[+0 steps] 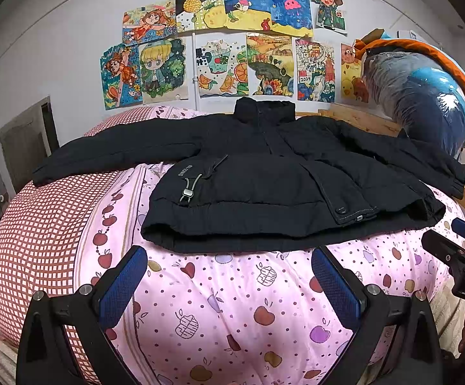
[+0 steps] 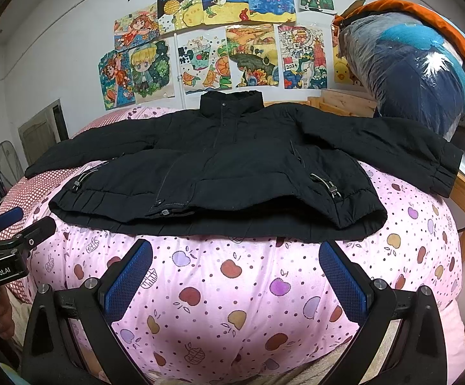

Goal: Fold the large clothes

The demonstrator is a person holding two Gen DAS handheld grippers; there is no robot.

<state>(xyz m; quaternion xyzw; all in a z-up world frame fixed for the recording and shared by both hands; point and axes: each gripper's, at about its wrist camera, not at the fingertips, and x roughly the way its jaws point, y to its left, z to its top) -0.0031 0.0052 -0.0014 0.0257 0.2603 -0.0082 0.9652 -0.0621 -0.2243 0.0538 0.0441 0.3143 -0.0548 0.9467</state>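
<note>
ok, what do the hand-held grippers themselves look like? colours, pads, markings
Both match: black angular finger arms with silver round bolts at the joints and blue textured pads on the inner faces. The left hand-held gripper has white "GenRobot.AI" lettering on its black body, seen from the right wrist view. The right hand-held gripper shows white lettering cut off by the frame edge. No cables visible.

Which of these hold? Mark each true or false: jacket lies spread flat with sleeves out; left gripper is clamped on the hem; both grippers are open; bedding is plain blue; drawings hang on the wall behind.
1. The black jacket lies spread on the bed with both sleeves out. True.
2. The left gripper is clamped on the hem. False: it hovers short of the hem, holding nothing.
3. Both grippers are open. True: the right gripper is open as well.
4. The bedding is plain blue. False: it is pink with an apple print.
5. Children's drawings hang on the wall behind. True.
</note>
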